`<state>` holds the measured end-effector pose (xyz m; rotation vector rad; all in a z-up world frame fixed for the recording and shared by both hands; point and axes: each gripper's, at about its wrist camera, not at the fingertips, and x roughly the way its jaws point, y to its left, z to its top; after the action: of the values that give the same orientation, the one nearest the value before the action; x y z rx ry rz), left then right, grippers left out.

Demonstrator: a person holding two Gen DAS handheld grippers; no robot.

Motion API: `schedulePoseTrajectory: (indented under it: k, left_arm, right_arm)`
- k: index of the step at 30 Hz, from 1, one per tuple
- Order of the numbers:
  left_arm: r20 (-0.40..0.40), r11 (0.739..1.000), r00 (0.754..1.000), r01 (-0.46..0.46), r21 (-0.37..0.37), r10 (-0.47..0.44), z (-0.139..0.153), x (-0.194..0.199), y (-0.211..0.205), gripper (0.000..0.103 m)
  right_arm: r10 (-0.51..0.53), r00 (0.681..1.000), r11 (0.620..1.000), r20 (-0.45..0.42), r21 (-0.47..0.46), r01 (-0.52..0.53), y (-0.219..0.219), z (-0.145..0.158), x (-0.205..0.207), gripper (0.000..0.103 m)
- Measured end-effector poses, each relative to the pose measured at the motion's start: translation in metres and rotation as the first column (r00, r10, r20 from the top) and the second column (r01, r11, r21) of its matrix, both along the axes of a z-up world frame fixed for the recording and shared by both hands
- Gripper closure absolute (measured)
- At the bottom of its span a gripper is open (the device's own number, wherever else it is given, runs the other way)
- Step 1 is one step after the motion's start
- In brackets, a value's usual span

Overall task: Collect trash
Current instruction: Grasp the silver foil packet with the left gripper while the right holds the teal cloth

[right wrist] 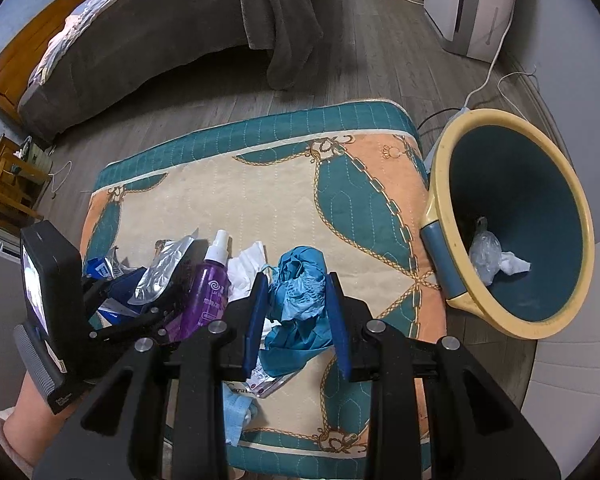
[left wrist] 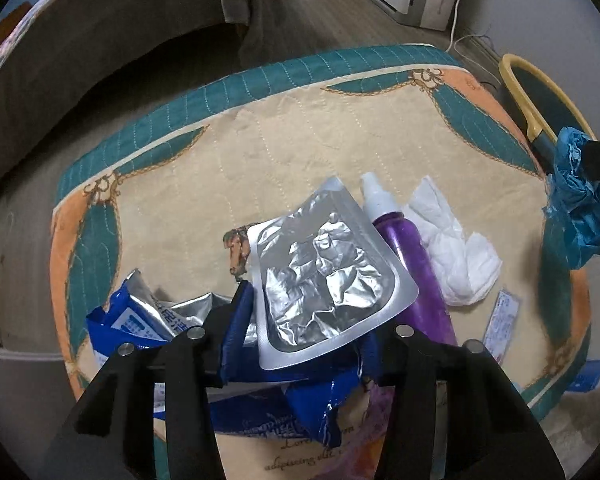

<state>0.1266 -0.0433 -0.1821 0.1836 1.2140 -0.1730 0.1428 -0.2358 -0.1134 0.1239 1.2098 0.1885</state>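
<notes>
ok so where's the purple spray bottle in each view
Left wrist view: the purple spray bottle lies right of centre, between the silver foil pouch and the white tissue, white cap pointing away.
Right wrist view: the same bottle sits left of centre, just left of the right tongs, which grip the crumpled blue glove.
Shared landmark: the white tissue, directly right of the bottle in both.

A crumpled silver foil pouch [left wrist: 324, 268] stands at frame centre beside a torn blue wrapper [left wrist: 140, 320]; crumpled blue plastic [right wrist: 300, 288] sits centre, white tissue [left wrist: 456, 248] right.
</notes>
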Motion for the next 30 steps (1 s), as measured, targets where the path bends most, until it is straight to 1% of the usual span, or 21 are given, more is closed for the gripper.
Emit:
schedulePoseTrajectory:
  k: [2,3,7,9,12,14,16,20,23,24,25,26,28,30]
  left_arm:
    - [-0.002,1.000,1.000,-0.002,-0.017,0.002,0.000,0.000,0.001,0.059]
    - [-0.002,1.000,1.000,-0.006,-0.029,0.006,0.002,-0.001,0.002,0.060]
    - [0.023,0.997,0.999,-0.032,-0.069,0.033,0.009,-0.003,0.009,0.060]
    - [0.044,0.997,0.999,-0.029,-0.065,0.032,0.014,-0.005,0.009,0.060]
    - [0.070,0.999,0.997,-0.018,-0.051,0.022,0.018,-0.005,0.007,0.055]
    - [0.086,1.000,0.996,-0.005,-0.025,0.007,0.019,-0.004,0.004,0.044]
    - [0.097,1.000,0.995,0.008,-0.003,-0.008,0.020,0.003,0.001,0.038]
    - [0.126,0.998,0.991,0.051,0.032,-0.054,0.024,0.000,-0.007,0.037]
    - [0.161,0.990,0.978,0.119,0.071,-0.129,0.027,-0.002,-0.019,0.038]
    - [0.170,0.987,0.975,0.133,0.086,-0.146,0.026,-0.002,-0.024,0.043]
    - [0.178,0.985,0.971,0.144,0.095,-0.159,0.026,-0.002,-0.027,0.052]
    - [0.182,0.982,0.967,0.162,0.099,-0.178,0.026,-0.002,-0.030,0.064]
    - [0.182,0.979,0.964,0.177,0.103,-0.194,0.026,-0.002,-0.033,0.077]
    - [0.192,0.977,0.960,0.184,0.107,-0.202,0.028,-0.003,-0.036,0.080]
  right_arm:
    - [-0.001,1.000,1.000,-0.001,0.002,0.001,0.000,0.000,0.000,0.074]
    - [-0.001,1.000,1.000,-0.001,0.003,0.001,0.000,0.000,-0.001,0.074]
    - [0.001,1.000,1.000,-0.002,0.002,-0.001,0.001,0.001,-0.001,0.074]
    - [0.006,1.000,1.000,-0.004,0.002,-0.006,0.003,0.001,-0.001,0.074]
    - [0.013,1.000,1.000,-0.005,-0.002,-0.013,0.005,0.000,-0.001,0.074]
    - [0.016,1.000,1.000,-0.008,0.001,-0.016,0.006,0.000,-0.001,0.074]
    - [0.017,1.000,1.000,-0.009,0.002,-0.017,0.006,0.000,-0.001,0.074]
    - [0.014,1.000,1.000,-0.011,0.003,-0.014,0.005,-0.001,0.000,0.074]
    - [0.018,1.000,1.000,-0.012,0.004,-0.018,0.006,-0.001,0.000,0.074]
    - [0.020,1.000,1.000,-0.012,0.004,-0.020,0.006,-0.002,0.000,0.074]
    - [0.022,1.000,1.000,-0.013,0.004,-0.022,0.006,-0.002,0.000,0.074]
    - [0.023,1.000,1.000,-0.013,0.004,-0.023,0.007,-0.002,0.000,0.074]
    - [0.026,1.000,1.000,-0.014,0.005,-0.026,0.007,-0.002,0.000,0.074]
    - [0.025,1.000,1.000,-0.013,0.004,-0.025,0.006,-0.002,0.001,0.074]
